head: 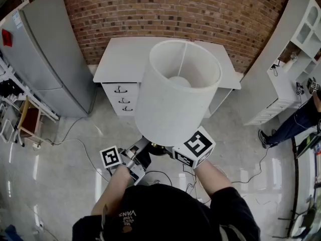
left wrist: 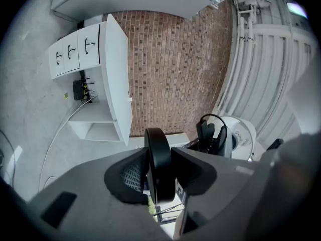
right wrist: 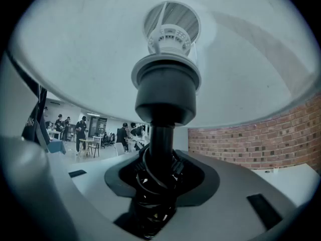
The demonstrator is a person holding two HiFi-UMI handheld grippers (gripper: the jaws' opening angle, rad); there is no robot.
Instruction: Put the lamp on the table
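Note:
The lamp has a large white drum shade (head: 178,92) and a black stem; it is held upright above the floor in front of the white table (head: 125,59). My left gripper (head: 143,154) is shut on the lamp's black round base (left wrist: 159,154), whose edge stands between the jaws in the left gripper view. My right gripper (head: 170,152) is shut on the black stem (right wrist: 160,144), which has cord wound round it. The right gripper view looks up at the bulb socket (right wrist: 168,79) and the shade's underside (right wrist: 90,59). The shade hides part of the table top.
A brick wall (head: 175,9) backs the table, which has drawers (head: 120,97) on its left side. A grey cabinet (head: 45,59) stands at the left, white shelving (head: 291,59) at the right. Cables (head: 75,142) lie on the floor. A person (head: 296,122) stands at the right edge.

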